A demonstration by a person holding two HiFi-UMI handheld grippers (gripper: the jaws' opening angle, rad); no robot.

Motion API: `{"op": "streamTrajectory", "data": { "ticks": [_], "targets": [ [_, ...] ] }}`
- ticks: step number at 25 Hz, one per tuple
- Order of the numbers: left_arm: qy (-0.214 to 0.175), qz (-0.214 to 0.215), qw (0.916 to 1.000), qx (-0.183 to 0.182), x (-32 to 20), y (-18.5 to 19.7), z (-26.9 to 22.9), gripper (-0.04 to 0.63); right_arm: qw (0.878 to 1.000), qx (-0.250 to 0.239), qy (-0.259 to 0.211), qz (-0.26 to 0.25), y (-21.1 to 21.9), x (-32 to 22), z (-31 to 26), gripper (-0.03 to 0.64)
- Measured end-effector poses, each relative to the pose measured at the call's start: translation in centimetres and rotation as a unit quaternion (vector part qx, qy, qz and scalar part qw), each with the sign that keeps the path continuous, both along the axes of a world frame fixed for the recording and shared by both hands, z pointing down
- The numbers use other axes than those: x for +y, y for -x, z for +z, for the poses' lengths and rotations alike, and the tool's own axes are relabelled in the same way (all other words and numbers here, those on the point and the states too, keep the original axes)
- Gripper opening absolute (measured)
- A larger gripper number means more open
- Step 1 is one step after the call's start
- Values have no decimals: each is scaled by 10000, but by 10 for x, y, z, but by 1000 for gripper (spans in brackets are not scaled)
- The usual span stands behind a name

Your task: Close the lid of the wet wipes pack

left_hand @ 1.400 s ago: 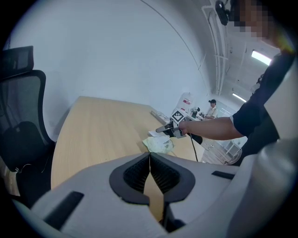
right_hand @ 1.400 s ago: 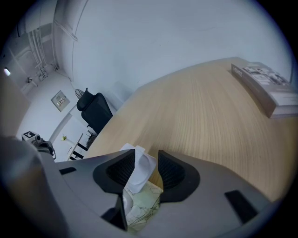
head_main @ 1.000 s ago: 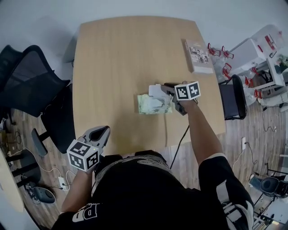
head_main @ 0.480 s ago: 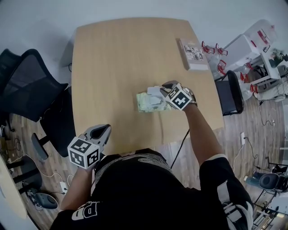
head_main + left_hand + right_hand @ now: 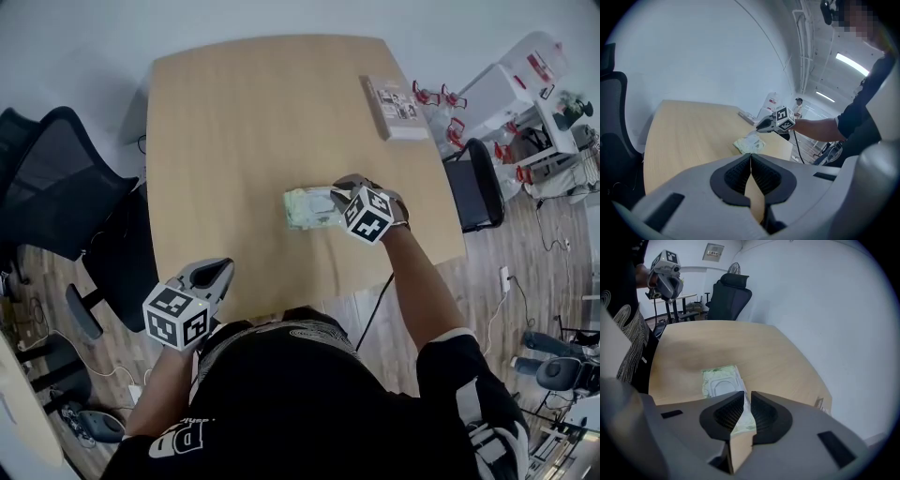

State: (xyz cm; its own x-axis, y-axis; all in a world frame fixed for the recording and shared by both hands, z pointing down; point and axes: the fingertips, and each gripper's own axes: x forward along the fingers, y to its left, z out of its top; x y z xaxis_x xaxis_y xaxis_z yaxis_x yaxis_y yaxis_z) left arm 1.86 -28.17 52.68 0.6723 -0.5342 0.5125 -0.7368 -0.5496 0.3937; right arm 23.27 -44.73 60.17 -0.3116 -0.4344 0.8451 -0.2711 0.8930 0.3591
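One wipes pack lies flat at the middle of the single wooden table, and its lid looks folded down. At the pack's right end hangs the right gripper, one of two. Its jaws have just been closing and now stand a narrow slit apart, pinching nothing. The left gripper, at the lower left by the table's near edge, has its jaws pressed together, empty. One flat box sits at the upper right.

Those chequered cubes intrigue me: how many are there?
2. One cube on the left gripper by the table's front edge; the other on the right gripper above the wipes pack, its jaws just closing, gripping nothing.
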Motion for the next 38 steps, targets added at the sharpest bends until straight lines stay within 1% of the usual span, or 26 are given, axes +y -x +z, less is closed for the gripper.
{"op": "streamTrajectory", "data": {
  "ticks": [7,9,11,18,28,38],
  "targets": [
    [-24,116,9999,4,2,3,-1,20,9995,208,-195,-149,8,13,-1,54],
    [-19,129,9999,5,4,4,1,20,9991,284,-230,-216,11,18,0,34],
    [-15,148,9999,9,7,4,1,20,9987,361,-258,-237,10,22,2,34],
    [27,144,9998,98,11,4,1,20,9980,542,-192,-278,6,40,13,29],
    [123,1,9999,67,20,15,6,20,9990,435,32,-46,4,55,39,31],
    [122,-82,9999,57,21,15,6,19,9990,395,160,124,5,58,53,34]
  ]
}}
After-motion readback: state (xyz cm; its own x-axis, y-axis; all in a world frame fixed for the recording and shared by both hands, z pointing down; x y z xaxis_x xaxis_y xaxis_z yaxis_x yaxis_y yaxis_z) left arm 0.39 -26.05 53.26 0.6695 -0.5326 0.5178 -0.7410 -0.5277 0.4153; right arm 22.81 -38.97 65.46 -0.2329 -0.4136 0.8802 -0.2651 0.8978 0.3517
